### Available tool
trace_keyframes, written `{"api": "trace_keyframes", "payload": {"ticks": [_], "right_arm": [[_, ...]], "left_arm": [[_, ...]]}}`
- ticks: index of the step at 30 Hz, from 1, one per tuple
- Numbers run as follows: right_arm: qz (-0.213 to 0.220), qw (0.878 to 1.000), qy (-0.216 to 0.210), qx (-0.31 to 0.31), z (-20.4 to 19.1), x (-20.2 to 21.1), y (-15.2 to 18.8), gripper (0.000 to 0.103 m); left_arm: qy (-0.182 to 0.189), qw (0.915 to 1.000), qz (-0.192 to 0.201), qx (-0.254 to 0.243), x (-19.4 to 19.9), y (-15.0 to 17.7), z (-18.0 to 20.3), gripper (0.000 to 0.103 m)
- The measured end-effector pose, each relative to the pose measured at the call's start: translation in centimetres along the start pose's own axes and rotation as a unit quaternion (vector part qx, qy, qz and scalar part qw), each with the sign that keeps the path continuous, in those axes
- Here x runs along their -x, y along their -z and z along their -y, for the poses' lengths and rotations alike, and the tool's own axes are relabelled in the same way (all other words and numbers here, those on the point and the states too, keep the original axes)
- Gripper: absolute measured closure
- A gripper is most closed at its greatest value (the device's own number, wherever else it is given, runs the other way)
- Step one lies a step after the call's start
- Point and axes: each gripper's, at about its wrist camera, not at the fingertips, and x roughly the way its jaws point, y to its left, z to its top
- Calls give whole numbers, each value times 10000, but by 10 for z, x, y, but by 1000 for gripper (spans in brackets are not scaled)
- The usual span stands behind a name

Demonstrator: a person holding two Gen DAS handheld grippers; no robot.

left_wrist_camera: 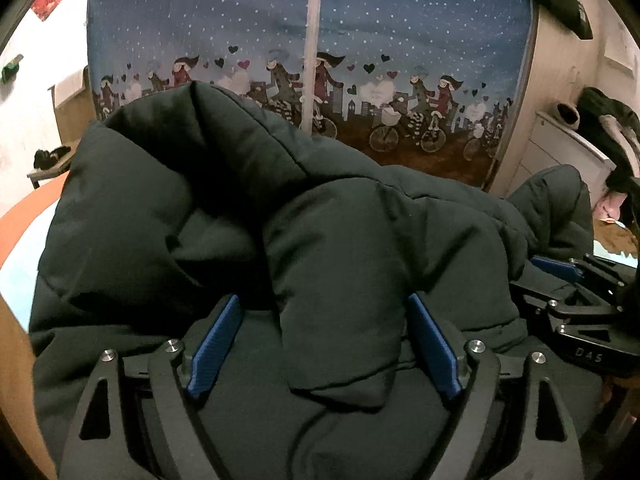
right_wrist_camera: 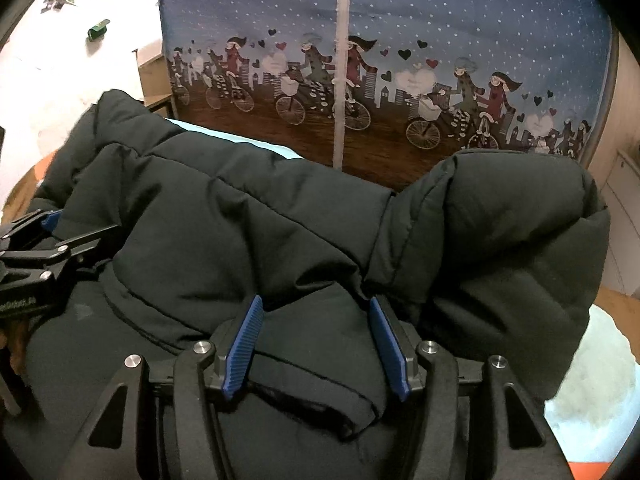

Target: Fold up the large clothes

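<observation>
A black puffer jacket is lying bunched in thick padded folds over a light blue sheet, filling the lower part of both wrist views. The left gripper is sitting with its blue pads spread wide on either side of a plump roll of the jacket; whether the pads are actually pressing the fabric I cannot tell. The right gripper is likewise standing wide, its blue pads flanking a gathered ridge and a folded hem, resting against the cloth without clearly pinching it. Behind the jacket a blue curtain printed with cyclists and hearts is hanging. No container is showing anything inside it.
</observation>
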Motion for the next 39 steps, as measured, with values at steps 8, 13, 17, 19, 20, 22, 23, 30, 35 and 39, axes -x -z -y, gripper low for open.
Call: {"api": "trace_keyframes", "payload": {"ticks": [8,13,17,19,20,22,23,30,35,39], "right_arm": [[151,9998,-85,-95,9,-8,1,50],[458,9971,-415,-444,24,21,13,46],[725,9936,-330,-801,33,29,23,38],[673,9936,-306,-849,34,26,23,37],[638,9942,-261,-831,33,25,22,37],[537,9953,-203,-784,30,19,22,36],[489,9956,-188,-771,29,17,22,36],[239,9971,34,-717,24,-5,19,28],[366,9948,-182,-931,32,10,23,26],[829,9886,-64,-1258,47,44,24,24]], "left_arm": [[264,9993,224,142,7,2,-9,21],[514,9961,376,613,40,5,-38,21],[525,9960,333,638,46,4,-39,21],[538,9944,396,824,49,7,-41,21],[554,9935,438,893,50,9,-42,21],[484,9947,376,826,46,10,-41,21],[406,9959,306,750,42,10,-39,21],[-148,9996,95,228,22,11,-17,18],[-14,9995,130,275,30,17,-20,18],[274,9970,213,687,50,13,-32,18]]}}
